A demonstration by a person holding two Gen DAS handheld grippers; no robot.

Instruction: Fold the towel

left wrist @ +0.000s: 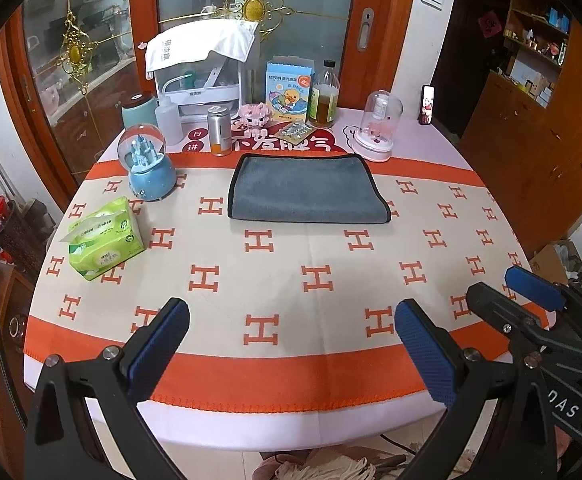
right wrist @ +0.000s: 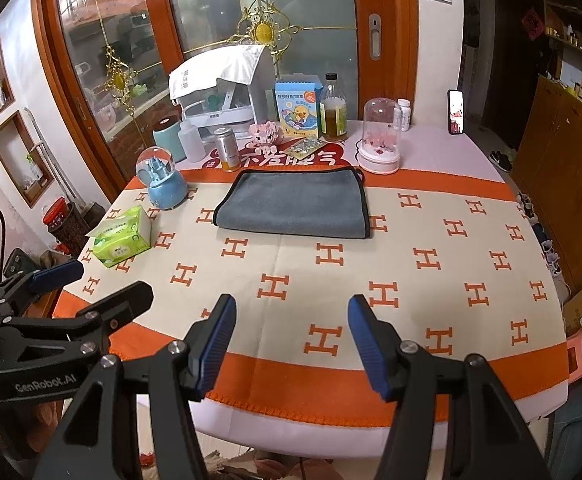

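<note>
A grey towel [left wrist: 307, 190] with black edging lies flat and folded on the far half of the table; it also shows in the right wrist view [right wrist: 295, 204]. My left gripper [left wrist: 291, 320] is open and empty above the table's near edge, well short of the towel. My right gripper [right wrist: 291, 312] is open and empty, also at the near edge. The right gripper shows at the right of the left wrist view [left wrist: 531, 292], and the left gripper at the left of the right wrist view [right wrist: 63, 276].
The round table [left wrist: 251, 424] carries a cream and orange H-pattern cloth. A green tissue pack [left wrist: 105, 238] and a blue snow globe [left wrist: 147, 164] stand left of the towel. Behind it are a can [left wrist: 219, 130], bottle [left wrist: 323, 96], duck box [left wrist: 289, 90] and glass dome [left wrist: 379, 126].
</note>
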